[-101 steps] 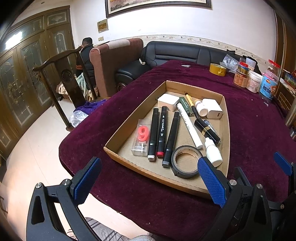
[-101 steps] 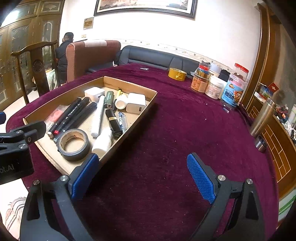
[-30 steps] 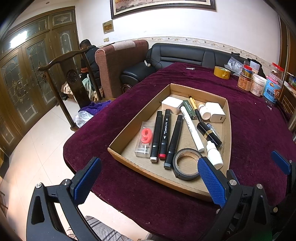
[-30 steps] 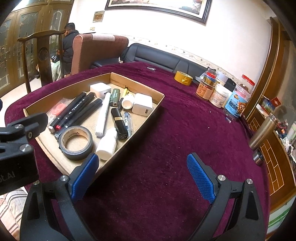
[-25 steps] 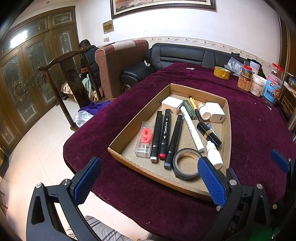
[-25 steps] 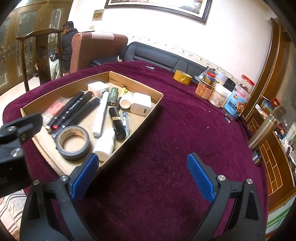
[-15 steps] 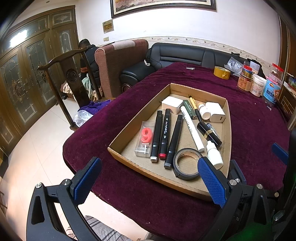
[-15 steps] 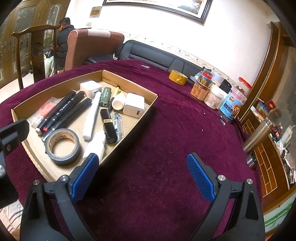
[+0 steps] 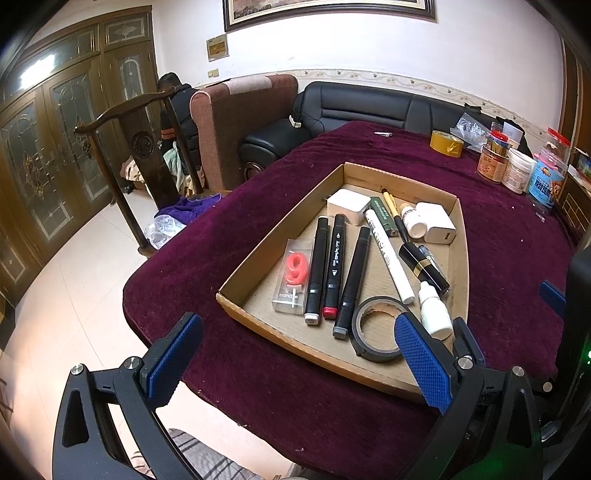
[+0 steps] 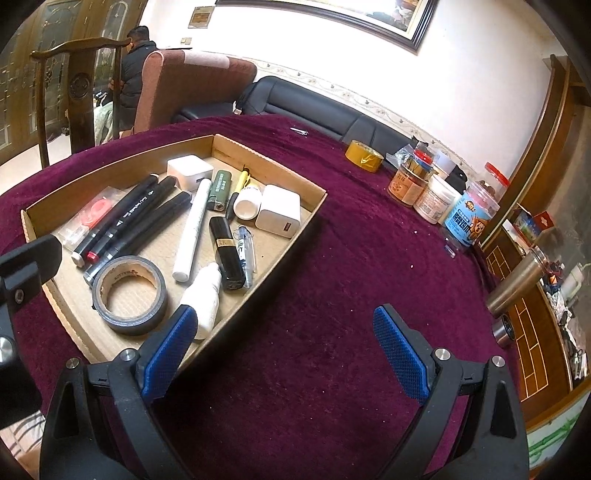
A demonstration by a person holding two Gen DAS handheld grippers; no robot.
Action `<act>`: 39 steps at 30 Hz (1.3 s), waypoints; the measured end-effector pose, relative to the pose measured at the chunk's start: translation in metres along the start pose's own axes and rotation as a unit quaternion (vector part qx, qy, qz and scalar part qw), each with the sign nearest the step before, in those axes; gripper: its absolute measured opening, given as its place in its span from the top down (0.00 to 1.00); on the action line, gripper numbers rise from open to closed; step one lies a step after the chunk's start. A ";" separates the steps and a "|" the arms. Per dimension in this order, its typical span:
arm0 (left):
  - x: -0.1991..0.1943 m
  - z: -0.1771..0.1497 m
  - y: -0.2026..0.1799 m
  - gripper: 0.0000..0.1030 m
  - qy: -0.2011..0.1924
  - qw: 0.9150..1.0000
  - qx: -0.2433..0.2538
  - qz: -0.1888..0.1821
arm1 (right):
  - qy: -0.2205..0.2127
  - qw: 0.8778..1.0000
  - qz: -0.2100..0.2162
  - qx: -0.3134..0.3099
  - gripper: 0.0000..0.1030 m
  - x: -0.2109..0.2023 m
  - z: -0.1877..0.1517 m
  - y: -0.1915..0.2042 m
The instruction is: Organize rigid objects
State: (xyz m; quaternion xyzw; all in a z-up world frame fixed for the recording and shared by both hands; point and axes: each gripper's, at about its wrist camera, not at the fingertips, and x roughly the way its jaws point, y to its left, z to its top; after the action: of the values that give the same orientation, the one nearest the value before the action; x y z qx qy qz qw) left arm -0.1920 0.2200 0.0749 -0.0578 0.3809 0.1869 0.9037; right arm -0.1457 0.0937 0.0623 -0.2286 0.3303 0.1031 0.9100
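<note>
1. At the far left stand dark wooden double doors with patterned glass [image 9: 55,166], above a pale tiled floor [image 9: 66,280].
2. Next comes a carved dark wooden chair [image 9: 144,147], then a person in dark clothes [image 9: 177,107] seated behind a brown fabric armchair [image 9: 243,122].
3. A black leather sofa [image 9: 362,107] runs along the white wall under a framed picture [image 9: 328,11].
4. The table, covered in a deep purple velvet cloth [image 9: 295,387], fills the middle.
5. On it lies a shallow brown cardboard tray [image 9: 280,229] holding a red number-nine candle in a clear box [image 9: 293,273], three black markers [image 9: 334,266], a long white marker [image 9: 388,251], a roll of black tape [image 9: 376,332], a white dropper bottle [image 9: 434,314], a black lipstick tube [image 9: 424,267] and a white charger block [image 9: 437,223].
6. The left gripper [image 9: 295,358] hovers over the tray's near edge, jaws wide apart, empty.
7. The right gripper [image 10: 284,354] hangs over bare cloth just right of the tray, jaws likewise spread, empty.
8. Toward the far right sit a yellow tape roll [image 10: 364,157] and a cluster of jars and tubs [image 10: 432,192], beside a wooden cabinet [image 10: 532,325].
</note>
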 end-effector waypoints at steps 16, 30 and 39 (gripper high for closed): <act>0.009 0.000 0.004 0.01 0.010 1.000 -0.004 -0.003 | 0.003 1.000 0.006 -0.005 0.06 0.002 0.001 0.005; 0.012 -0.002 0.004 0.01 0.017 1.000 -0.006 -0.004 | 0.001 1.000 0.007 -0.009 0.06 0.001 0.000 0.009; 0.013 -0.002 0.005 0.01 0.018 1.000 -0.007 -0.004 | 0.000 1.000 0.007 -0.009 0.06 0.000 0.000 0.011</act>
State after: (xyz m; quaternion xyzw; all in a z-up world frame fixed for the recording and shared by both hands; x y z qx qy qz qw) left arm -0.1873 0.2280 0.0644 -0.0692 0.3959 0.1848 0.8968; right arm -0.1490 0.1030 0.0585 -0.2349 0.3312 0.1120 0.9070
